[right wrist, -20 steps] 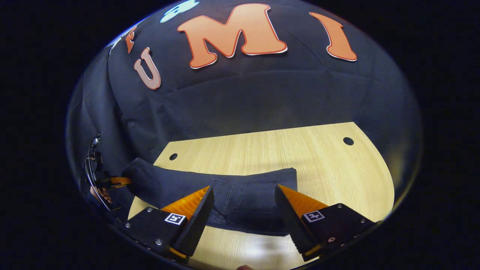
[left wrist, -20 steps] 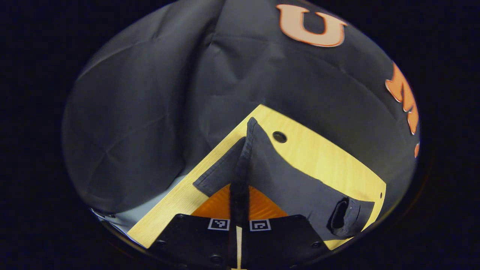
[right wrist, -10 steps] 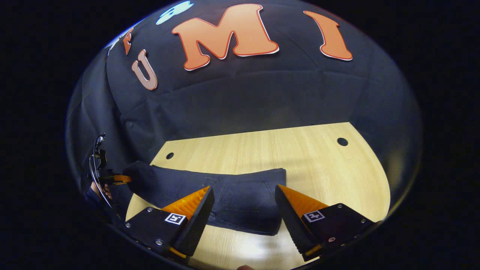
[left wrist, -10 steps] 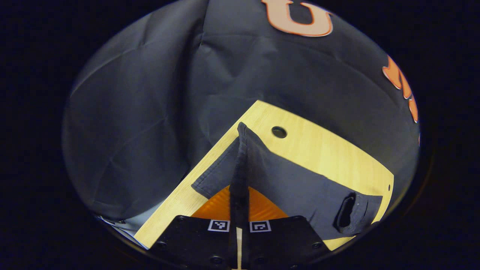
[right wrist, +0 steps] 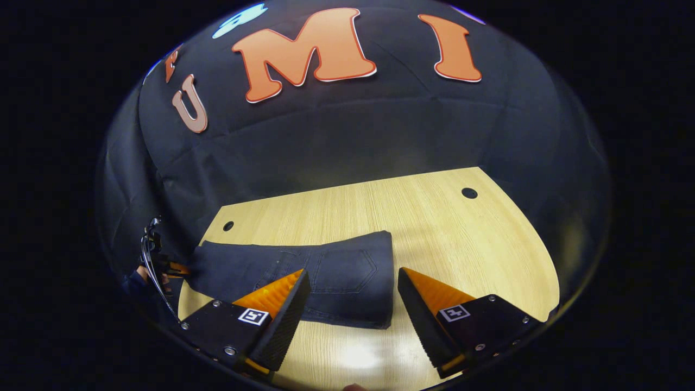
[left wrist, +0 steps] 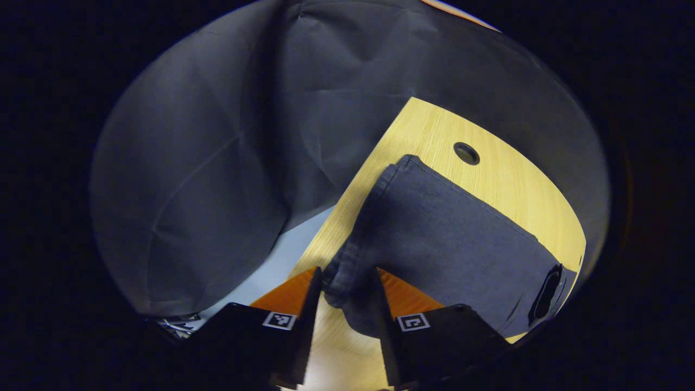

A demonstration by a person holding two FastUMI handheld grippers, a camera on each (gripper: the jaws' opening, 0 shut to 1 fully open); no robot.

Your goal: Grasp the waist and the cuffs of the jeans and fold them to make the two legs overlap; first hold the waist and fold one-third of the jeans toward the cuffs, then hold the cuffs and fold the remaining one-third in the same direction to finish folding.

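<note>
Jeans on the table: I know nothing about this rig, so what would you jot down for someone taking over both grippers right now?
Left gripper: open, with the jeans' cuff end lying loose between its fingers.
Right gripper: open, holding nothing, over the pocket end.
Jeans: one long flat strip on the table, near its left front edge.
Done: the legs appear to overlap.
Left: by the look of it both one-third folds, waist toward the cuffs first, then the cuff end.

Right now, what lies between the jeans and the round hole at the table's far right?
Only bare wooden table between jeans and hole, in the right gripper view.
</note>
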